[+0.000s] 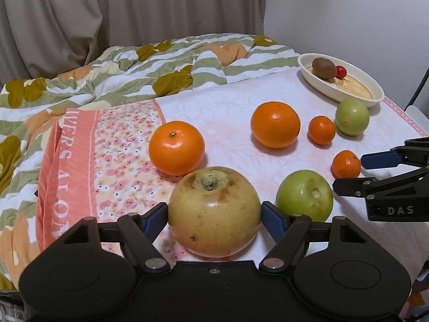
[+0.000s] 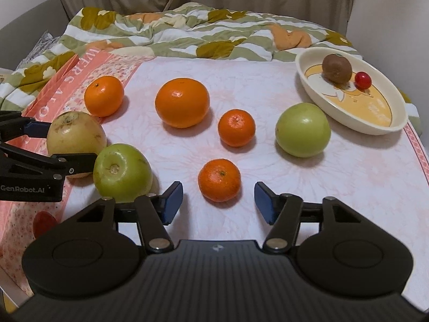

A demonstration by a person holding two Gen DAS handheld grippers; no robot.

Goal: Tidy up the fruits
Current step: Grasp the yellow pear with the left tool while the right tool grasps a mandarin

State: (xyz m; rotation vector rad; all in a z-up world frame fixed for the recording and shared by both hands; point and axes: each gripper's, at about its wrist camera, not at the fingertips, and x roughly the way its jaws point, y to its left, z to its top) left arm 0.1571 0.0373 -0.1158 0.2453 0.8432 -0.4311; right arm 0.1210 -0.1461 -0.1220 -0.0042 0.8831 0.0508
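The left gripper (image 1: 214, 212) squeezes the big yellow fruit (image 1: 214, 212). The right gripper (image 2: 218, 201) is half open around a little orange (image 2: 219, 179), not touching. The bowl (image 2: 396, 123) sits far behind. A loose squeeze could let the fruit roll.

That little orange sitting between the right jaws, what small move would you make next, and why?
Probably close the right gripper a bit more. The small orange lies between its blue pads, but a gap shows on each side, so nothing grips it yet. The left gripper already has its pads against the big yellowish fruit. The bowl, holding a kiwi, looks like the likely destination.
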